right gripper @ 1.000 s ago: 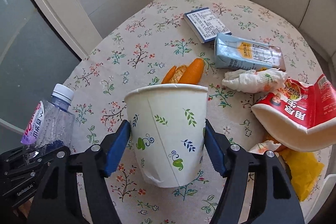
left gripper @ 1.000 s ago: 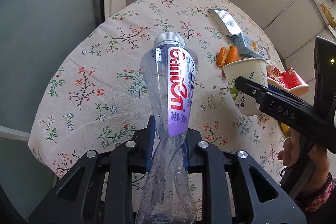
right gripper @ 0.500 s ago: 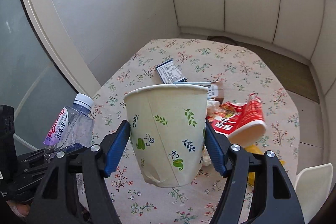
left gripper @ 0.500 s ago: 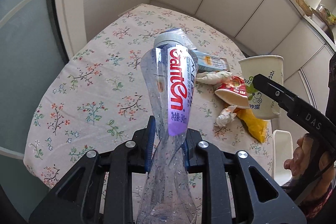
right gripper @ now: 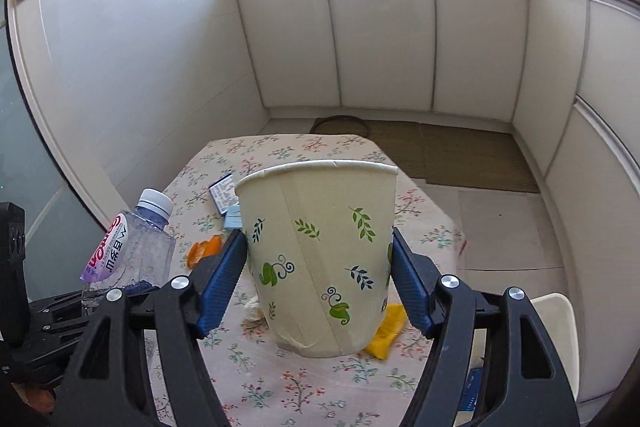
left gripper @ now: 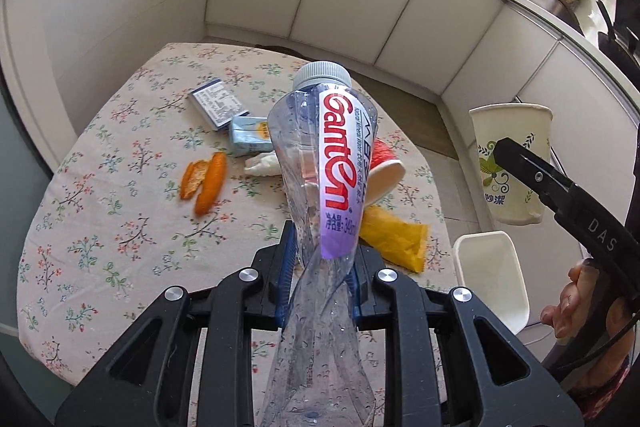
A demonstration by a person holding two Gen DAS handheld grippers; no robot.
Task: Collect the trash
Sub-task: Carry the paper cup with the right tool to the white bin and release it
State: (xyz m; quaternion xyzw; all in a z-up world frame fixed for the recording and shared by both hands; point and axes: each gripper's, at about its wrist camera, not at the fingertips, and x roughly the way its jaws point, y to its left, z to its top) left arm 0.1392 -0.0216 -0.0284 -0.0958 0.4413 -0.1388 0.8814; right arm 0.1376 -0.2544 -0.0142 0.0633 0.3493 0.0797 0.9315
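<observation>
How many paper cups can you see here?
2: a leaf-patterned cup gripped in the right gripper, and a red cup lying tipped on the table, partly hidden behind the bottle.

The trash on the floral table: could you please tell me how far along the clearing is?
Nothing shows as binned yet. In hand: the left tool squeezes a crushed water bottle; the right tool holds a paper cup. Left on the tablecloth: orange peel, milk carton, red cup, yellow wrapper.
</observation>
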